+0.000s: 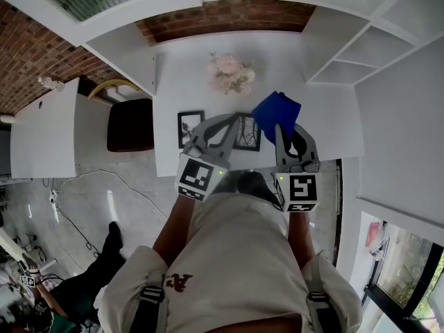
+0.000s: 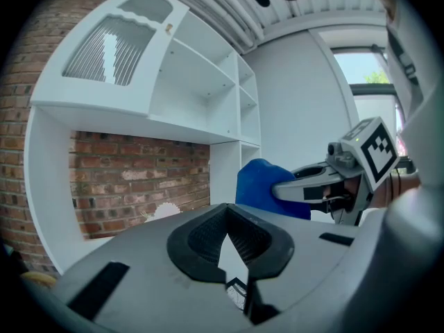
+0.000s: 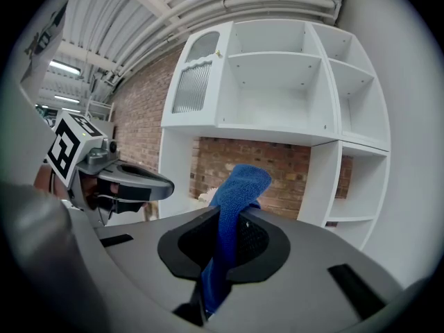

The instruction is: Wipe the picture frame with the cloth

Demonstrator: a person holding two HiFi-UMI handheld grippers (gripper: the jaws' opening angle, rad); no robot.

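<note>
Blue cloth (image 1: 276, 109) stood bunched in the right gripper (image 1: 286, 125), small black picture frame (image 1: 248, 136) just beside it, held edgewise by the left gripper (image 1: 237, 121)

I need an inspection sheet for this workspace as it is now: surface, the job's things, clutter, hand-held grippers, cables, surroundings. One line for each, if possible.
Surface: white table, set against a brick wall.
Job's things: picture frame near the table's front edge; blue cloth, bunched.
Clutter: second frame on the table; flower bunch behind.
Grippers: left hand-held gripper closed, apparently on the picture frame's edge; right hand-held gripper closed on the blue cloth.
Cables: thin cable on the floor, left of the table.
Surroundings: white shelves; dark stool.
</note>
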